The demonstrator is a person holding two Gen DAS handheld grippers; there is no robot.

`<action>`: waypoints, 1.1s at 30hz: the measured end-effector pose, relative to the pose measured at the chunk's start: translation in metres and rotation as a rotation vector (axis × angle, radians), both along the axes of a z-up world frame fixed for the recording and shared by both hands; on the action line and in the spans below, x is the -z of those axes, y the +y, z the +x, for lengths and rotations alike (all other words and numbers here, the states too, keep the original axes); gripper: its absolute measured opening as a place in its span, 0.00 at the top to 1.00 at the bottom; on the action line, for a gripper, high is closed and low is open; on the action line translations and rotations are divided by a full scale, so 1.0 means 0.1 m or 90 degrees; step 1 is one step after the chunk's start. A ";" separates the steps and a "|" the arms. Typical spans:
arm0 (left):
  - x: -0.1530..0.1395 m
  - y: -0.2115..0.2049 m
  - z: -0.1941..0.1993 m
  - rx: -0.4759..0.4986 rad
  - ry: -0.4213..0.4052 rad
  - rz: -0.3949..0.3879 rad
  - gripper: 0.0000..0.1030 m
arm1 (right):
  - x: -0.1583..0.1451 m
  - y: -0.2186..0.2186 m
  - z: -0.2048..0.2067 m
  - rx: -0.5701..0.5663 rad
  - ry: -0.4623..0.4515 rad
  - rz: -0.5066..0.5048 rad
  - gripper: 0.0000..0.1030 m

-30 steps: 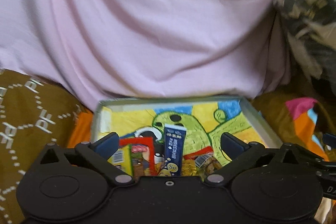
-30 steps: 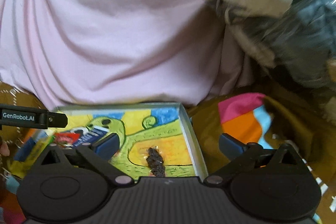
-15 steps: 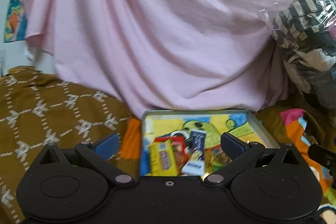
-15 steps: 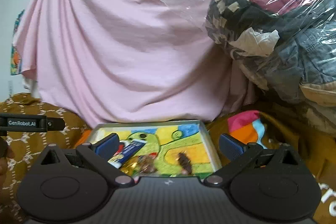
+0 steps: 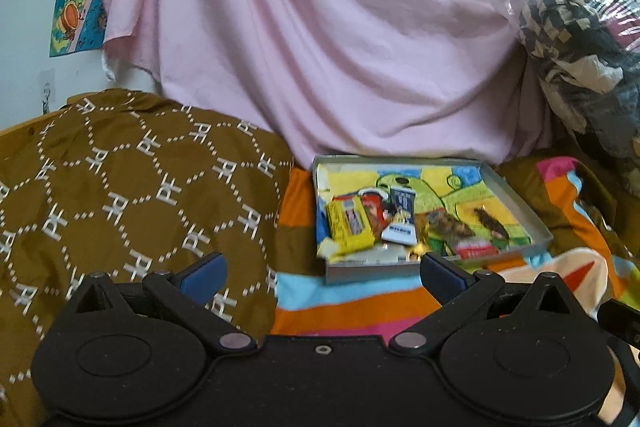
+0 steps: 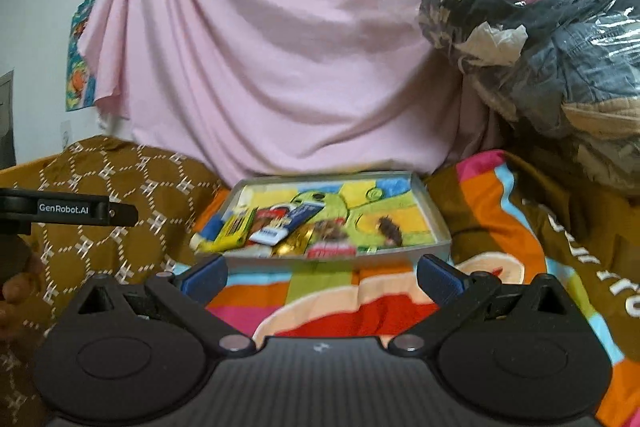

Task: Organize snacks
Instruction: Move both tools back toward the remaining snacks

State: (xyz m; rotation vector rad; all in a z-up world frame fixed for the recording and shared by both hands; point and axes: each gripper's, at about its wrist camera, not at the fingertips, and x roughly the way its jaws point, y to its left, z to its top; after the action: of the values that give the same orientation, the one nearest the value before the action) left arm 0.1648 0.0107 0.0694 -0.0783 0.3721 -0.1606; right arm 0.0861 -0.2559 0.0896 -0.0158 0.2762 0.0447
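Snacks [image 5: 384, 223] are seen piled inside a shallow grey tray [image 5: 520, 203] whose floor is covered by a yellow and green cartoon drawing. The tray is set on a striped, many-coloured blanket [image 6: 328, 291], just in front of a draped pink sheet [image 5: 320, 39]. Within the tray, a yellow pack [image 5: 350, 225] is laid at the left end, a red pack [image 5: 374, 211] and a dark blue tube [image 5: 402, 203] are found beside it, and a small dark brown piece [image 5: 490, 223] is set apart toward the right end. The heap is blurred, so the other wrappers cannot be told apart. A brown patterned cloth [image 5: 120, 195] is spread to the left of the tray, and a clear bag of clothes [image 6: 540, 27] is stacked to its right. The left gripper [image 5: 322, 271] is held short of the tray's near wall, its fingers spread wide with nothing between them. The right gripper [image 6: 322, 273] is likewise held before the tray, spread wide and empty. Part of a hand [image 6: 18, 287] is seen left of the tray in the right wrist view.
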 end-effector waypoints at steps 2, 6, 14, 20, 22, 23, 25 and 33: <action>0.04 0.03 -0.08 0.001 0.006 0.004 0.01 | 0.04 0.03 -0.08 -0.009 0.009 -0.001 0.00; 0.13 0.08 -0.26 0.004 0.020 0.010 0.01 | 0.12 0.09 -0.22 -0.022 0.025 -0.012 0.00; 0.40 0.19 -0.50 0.059 0.083 0.010 0.01 | 0.33 0.17 -0.41 -0.042 0.075 -0.026 0.00; 0.57 0.13 -0.58 0.109 0.121 0.055 0.01 | 0.55 0.24 -0.49 -0.054 0.120 -0.030 0.00; 0.63 0.12 -0.58 0.122 0.138 0.065 0.01 | 0.61 0.26 -0.50 -0.058 0.132 -0.032 0.00; 0.66 0.12 -0.57 0.129 0.149 0.065 0.01 | 0.64 0.28 -0.51 -0.060 0.139 -0.034 0.00; 0.72 0.10 -0.54 0.137 0.170 0.067 0.01 | 0.69 0.29 -0.51 -0.063 0.153 -0.034 0.00; 0.91 0.04 -0.41 0.172 0.221 0.088 0.01 | 0.86 0.34 -0.44 -0.068 0.210 -0.034 0.00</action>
State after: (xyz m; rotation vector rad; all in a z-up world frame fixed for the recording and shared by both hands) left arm 0.1235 0.0146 -0.0215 0.0826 0.7393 -0.3904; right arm 0.0424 -0.2220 0.0035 -0.0764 0.6057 0.1464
